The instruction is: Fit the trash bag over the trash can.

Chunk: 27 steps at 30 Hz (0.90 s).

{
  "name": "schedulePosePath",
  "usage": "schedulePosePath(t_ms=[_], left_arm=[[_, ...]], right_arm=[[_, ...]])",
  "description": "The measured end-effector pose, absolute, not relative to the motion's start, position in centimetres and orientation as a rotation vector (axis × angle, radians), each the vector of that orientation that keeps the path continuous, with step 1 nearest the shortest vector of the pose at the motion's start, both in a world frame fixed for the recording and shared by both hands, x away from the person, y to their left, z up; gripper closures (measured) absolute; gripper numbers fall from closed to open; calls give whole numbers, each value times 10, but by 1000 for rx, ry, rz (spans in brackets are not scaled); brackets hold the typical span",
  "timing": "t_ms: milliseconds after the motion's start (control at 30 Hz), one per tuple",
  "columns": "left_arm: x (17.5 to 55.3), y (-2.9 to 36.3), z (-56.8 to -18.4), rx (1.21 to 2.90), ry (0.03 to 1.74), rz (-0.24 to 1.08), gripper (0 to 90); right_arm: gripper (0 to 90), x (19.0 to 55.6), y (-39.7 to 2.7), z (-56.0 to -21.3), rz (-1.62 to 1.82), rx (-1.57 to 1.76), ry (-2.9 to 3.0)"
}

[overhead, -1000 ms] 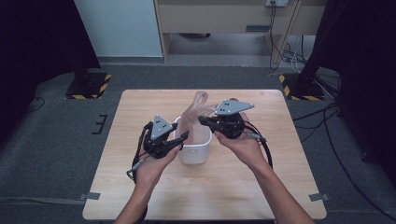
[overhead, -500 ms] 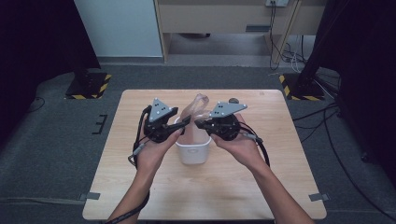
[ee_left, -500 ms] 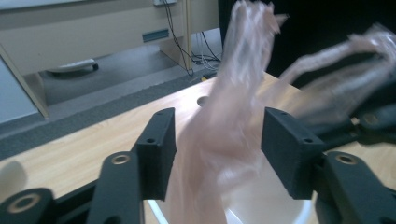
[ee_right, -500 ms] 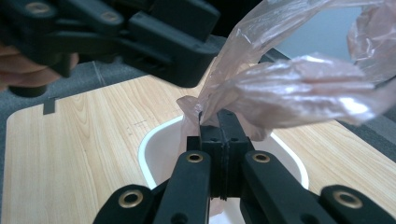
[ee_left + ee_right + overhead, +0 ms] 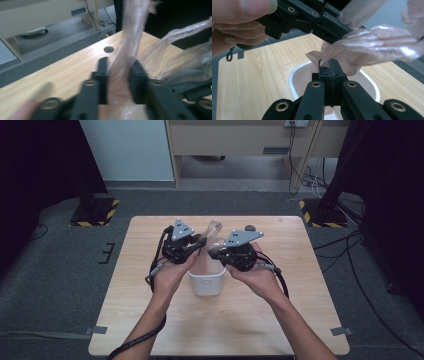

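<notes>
Since a second ago the left gripper [image 5: 198, 243] has come up off the bin's [image 5: 206, 285] left rim and now sits level with the right gripper [image 5: 214, 253], above the bin's far edge. Its jaws have just been closing, and in the left gripper view a twisted strip of the bag [image 5: 125, 57] stands between them, the pads [image 5: 103, 75] close against the plastic on both sides; the blur there keeps me from saying how hard they press.

The right gripper [image 5: 329, 65] has not shifted. Its jaws are pressed flat together, with a fold of the bag [image 5: 352, 52] pinched at the tips. In that same view the left gripper [image 5: 329, 23] hangs just above and beyond, holding the upper part of the plastic, with the left hand's fingers [image 5: 239, 23] wrapped round its body.

The bag [image 5: 212, 232] is thin, clear, faintly pink; it is stretched between the two grippers and its lower part hangs into the bin. The bin is white, open-topped, and stands upright on the table [image 5: 300, 295] near the middle, just below both grippers.
</notes>
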<state>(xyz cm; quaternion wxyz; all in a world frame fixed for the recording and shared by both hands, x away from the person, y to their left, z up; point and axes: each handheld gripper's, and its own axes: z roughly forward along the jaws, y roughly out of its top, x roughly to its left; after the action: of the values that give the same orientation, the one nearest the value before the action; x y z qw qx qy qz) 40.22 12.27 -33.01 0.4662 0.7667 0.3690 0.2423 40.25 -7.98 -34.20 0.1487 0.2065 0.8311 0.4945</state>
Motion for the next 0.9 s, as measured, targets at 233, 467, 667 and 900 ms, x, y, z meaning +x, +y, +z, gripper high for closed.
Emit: schedulePosePath(t_ms=[233,467,667,900], left_arm=[[394,134,-331,1809,991,596,850],[386,141,-337,1789,1023,596,881],[380,143,-346,1745,1020,573,877],[378,139,-349,1769,1007,582,895]], right_arm=[[900,404,-90,-342,1425,657,2369],[900,404,-104,-344,1422,737,2360],[900,403,-108,-349,1399,775,2371],[859,404,-109,-351,1418,758,2378]])
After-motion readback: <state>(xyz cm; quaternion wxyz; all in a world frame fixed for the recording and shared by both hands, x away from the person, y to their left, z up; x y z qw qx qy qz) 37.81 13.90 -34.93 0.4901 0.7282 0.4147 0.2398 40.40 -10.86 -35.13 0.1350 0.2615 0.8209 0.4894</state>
